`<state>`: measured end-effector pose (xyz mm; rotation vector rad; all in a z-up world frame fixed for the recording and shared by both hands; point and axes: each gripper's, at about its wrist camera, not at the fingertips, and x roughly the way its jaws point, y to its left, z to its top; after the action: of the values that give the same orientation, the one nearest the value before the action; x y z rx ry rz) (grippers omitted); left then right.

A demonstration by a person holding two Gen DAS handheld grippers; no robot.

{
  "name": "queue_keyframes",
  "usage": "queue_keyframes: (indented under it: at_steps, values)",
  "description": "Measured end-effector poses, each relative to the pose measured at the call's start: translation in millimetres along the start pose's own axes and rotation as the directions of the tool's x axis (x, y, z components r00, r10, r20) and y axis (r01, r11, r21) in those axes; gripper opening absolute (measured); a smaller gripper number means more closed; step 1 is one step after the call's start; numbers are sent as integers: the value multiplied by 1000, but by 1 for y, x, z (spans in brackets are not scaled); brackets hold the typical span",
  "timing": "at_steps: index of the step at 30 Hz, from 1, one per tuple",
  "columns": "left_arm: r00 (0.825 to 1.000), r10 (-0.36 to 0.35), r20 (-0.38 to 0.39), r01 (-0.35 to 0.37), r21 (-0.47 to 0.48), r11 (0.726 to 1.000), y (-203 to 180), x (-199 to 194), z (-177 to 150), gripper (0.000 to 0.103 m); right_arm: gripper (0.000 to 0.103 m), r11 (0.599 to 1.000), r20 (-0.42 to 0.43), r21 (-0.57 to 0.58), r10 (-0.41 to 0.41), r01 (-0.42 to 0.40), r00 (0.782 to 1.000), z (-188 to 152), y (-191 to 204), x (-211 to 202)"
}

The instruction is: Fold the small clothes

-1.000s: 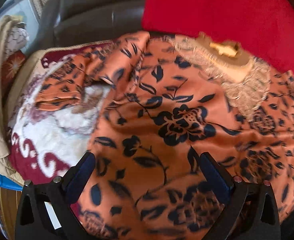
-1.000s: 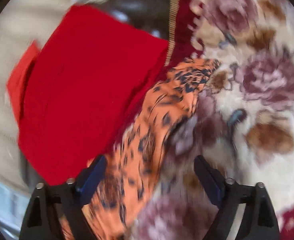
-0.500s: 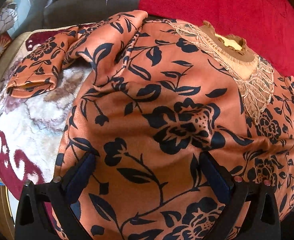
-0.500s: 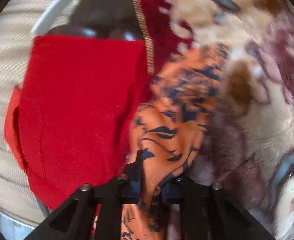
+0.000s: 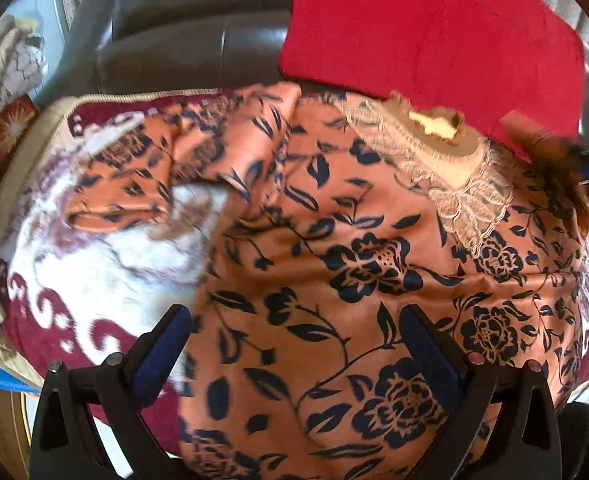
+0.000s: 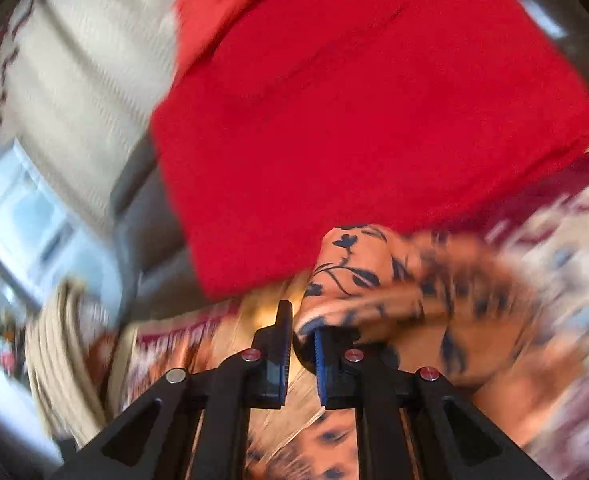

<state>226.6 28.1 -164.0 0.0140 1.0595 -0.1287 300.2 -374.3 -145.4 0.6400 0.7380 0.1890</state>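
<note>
R gripper (image 6: 299, 334) pinching the sleeve of the orange floral top (image 5: 334, 280); L gripper (image 5: 294, 344) spread wide above it.
Top lies face-up on a patterned blanket (image 5: 94, 272), collar by the red cushion (image 5: 434, 28); R view blurred, so grip looks firm, prob.

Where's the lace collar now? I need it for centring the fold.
In the left wrist view, upper right: the lace collar tops the orange floral garment, against the red cushion's lower edge.
</note>
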Motion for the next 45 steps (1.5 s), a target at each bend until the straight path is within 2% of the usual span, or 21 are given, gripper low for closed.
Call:
queue_keyframes:
  at_steps: [3, 5, 7, 8, 10, 12, 13, 17, 20, 22, 24, 26, 28, 31, 36, 40, 41, 42, 43, 44, 45]
  values:
    - [999, 14, 47, -14, 6, 1000, 10, -20, 0, 103, 16, 1000, -157, -3, 1, -1, 988, -41, 22, 50]
    - [998, 14, 56, -15, 8, 1000, 10, -19, 4, 103, 16, 999, -272, 53, 5, 9, 962, -67, 23, 74]
    - [998, 4, 67, -4, 11, 1000, 7, -22, 11, 103, 17, 996, -327, 85, -4, 34, 945, -90, 23, 78]
    - [997, -2, 75, 1, 15, 1000, 3, -24, 12, 103, 19, 995, -305, 101, 12, 20, 952, -93, 21, 72]
    - [996, -16, 93, 12, 42, 999, -11, -26, 18, 103, 32, 992, -302, 129, 45, -6, 952, -92, 10, 63]
    - [994, -33, 107, 24, 80, 996, -28, -27, 23, 103, 76, 985, -287, 169, 94, -46, 953, -93, 4, 44]
    - [993, -43, 115, 31, 102, 994, -38, -27, 26, 103, 78, 982, -246, 176, 112, -69, 963, -101, 4, 34]
    - [987, -89, 136, 65, 173, 983, -78, -24, 33, 103, 78, 976, -92, 164, 160, -143, 983, -89, -11, -14]
    - [984, -111, 142, 74, 243, 967, -113, -15, 33, 103, 77, 970, 34, 199, 136, -140, 990, -81, -40, -45]
    - [982, -112, 153, 61, 303, 951, -139, -5, 33, 103, 72, 970, 63, 220, 92, -103, 994, -74, -56, -55]
    - [983, -89, 163, 26, 357, 934, -164, 8, 34, 103, 48, 971, 60, 235, 35, -48, 998, -68, -69, -52]
    - [982, -86, 170, 14, 386, 922, -180, 17, 36, 103, 39, 968, 51, 250, -5, -8, 999, -65, -78, -48]
    - [981, -86, 176, 6, 415, 910, -197, 27, 41, 97, 39, 963, 55, 269, -17, 1, 998, -65, -86, -50]
    - [979, -139, 148, 62, 436, 898, -216, 37, 43, 86, 39, 956, 58, 295, -33, 15, 998, -58, -91, -52]
    - [977, -196, 86, 139, 439, 888, -238, 54, 44, 86, 39, 926, -25, 376, -28, 35, 999, -60, -111, -37]
    - [988, -157, 11, 134, 470, 873, -255, 81, 44, 85, 38, 915, -33, 402, -8, 20, 999, -59, -116, -35]
    - [988, -157, -3, 140, 462, 876, -255, 87, 45, 79, 38, 915, -33, 402, -7, 20, 999, -59, -116, -34]
    - [985, -170, -20, 160, 449, 879, -254, 91, 47, 59, 38, 916, -34, 402, -5, 18, 999, -60, -116, -34]
    - [981, -188, -43, 188, 427, 884, -251, 94, 49, 48, 38, 917, -34, 398, -5, 18, 999, -60, -116, -33]
    - [979, -198, -46, 199, 409, 890, -248, 94, 52, 44, 38, 922, -34, 386, -10, 23, 999, -60, -114, -33]
    - [977, -210, -40, 209, 392, 896, -244, 92, 54, 27, 38, 930, -35, 367, -23, 34, 999, -59, -111, -34]
